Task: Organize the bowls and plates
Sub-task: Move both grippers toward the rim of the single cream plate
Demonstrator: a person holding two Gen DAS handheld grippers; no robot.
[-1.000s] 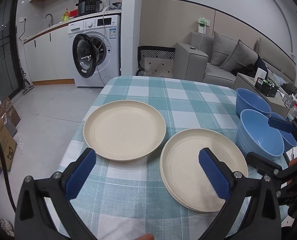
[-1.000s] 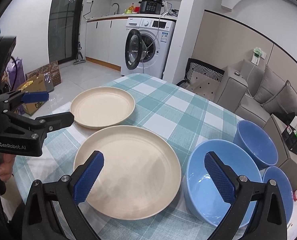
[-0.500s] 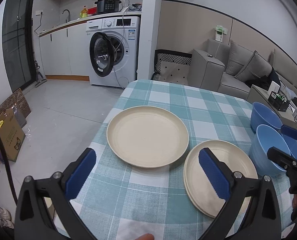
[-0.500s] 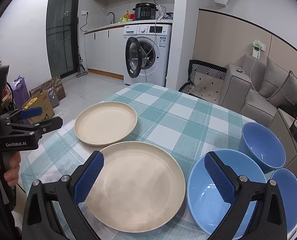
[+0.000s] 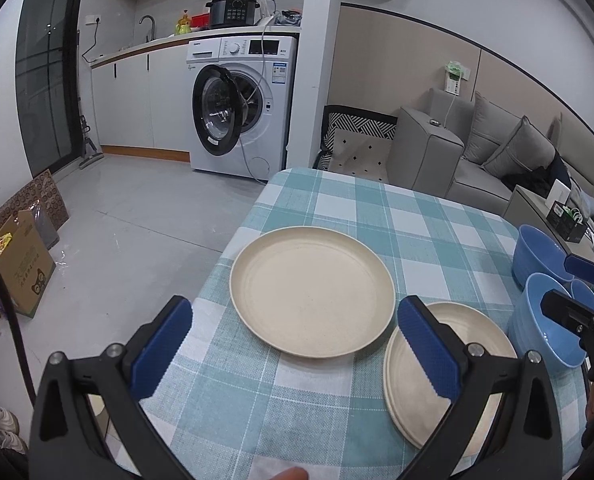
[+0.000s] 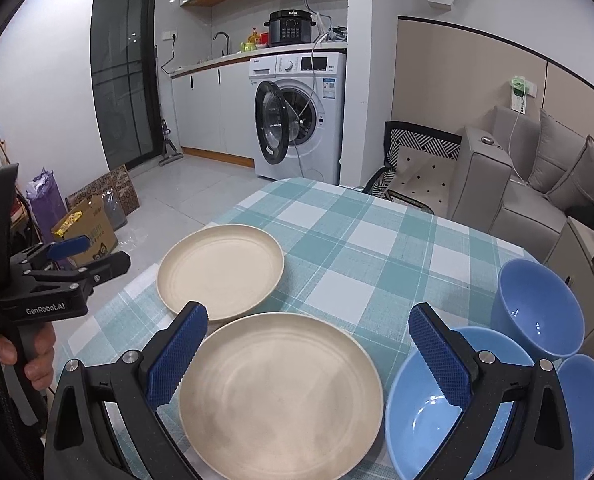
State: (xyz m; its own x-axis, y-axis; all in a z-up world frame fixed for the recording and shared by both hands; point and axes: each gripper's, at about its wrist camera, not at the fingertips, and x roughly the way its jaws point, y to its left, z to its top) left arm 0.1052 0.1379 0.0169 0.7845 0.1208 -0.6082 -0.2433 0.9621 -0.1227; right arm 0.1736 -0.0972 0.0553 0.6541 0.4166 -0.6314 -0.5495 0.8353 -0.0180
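Both my left gripper [image 5: 293,350] and right gripper [image 6: 309,354] are wide open and hold nothing. Two cream plates [image 6: 220,270] sit by the table's left edge, three blue bowls [image 6: 537,312] by its right. If I push a plate sideways, it could slide off the edge.

I count two cream plate spots on the desk [image 6: 369,240]: a single far plate [image 6: 220,270] and a near plate [image 6: 281,394]. In the left wrist view the near one shows a doubled rim, so it may be a stack; I cannot tell how many. I count three blue bowls: a far bowl [image 6: 537,312], a near bowl [image 6: 421,420] and an edge bowl [image 6: 589,404]. I see two claws: left claw [image 5: 293,348] and right claw [image 6: 309,352].
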